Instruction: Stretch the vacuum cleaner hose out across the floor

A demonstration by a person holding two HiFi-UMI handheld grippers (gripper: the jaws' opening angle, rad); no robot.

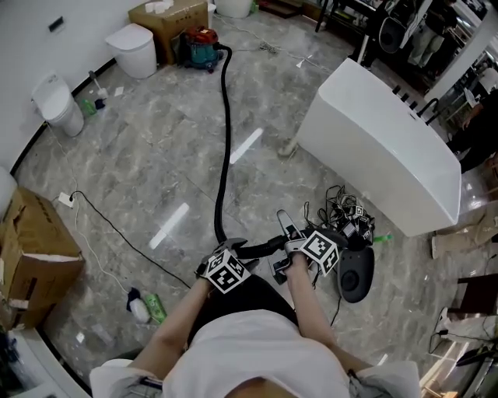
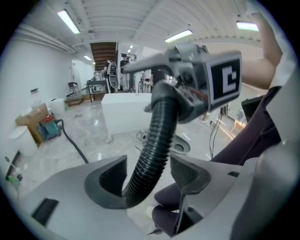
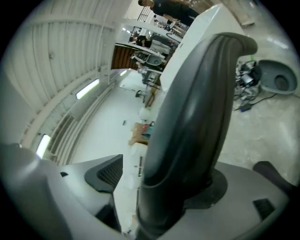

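Observation:
A black ribbed vacuum hose (image 1: 226, 140) runs from the red and teal vacuum cleaner (image 1: 201, 44) at the back, down across the grey floor to my grippers. My left gripper (image 1: 232, 250) stands open around the hose (image 2: 157, 140): the hose leans on the left jaw's inner base, with a gap to the right pad. My right gripper (image 1: 289, 233) is open too. The hose's smooth dark end piece (image 3: 197, 122) lies between its jaws, apart from the left pad (image 3: 107, 172), and it hides the right pad. The right gripper's marker cube (image 2: 226, 77) shows above the hose.
A white bathtub (image 1: 381, 144) stands at the right. Beside it lie tangled cables (image 1: 342, 204) and a dark round part (image 1: 356, 274). Two toilets (image 1: 59, 105) (image 1: 134, 48) and cardboard boxes (image 1: 35, 253) (image 1: 167, 19) line the left wall. A thin cord (image 1: 117, 233) and bottles (image 1: 145, 307) lie at the lower left.

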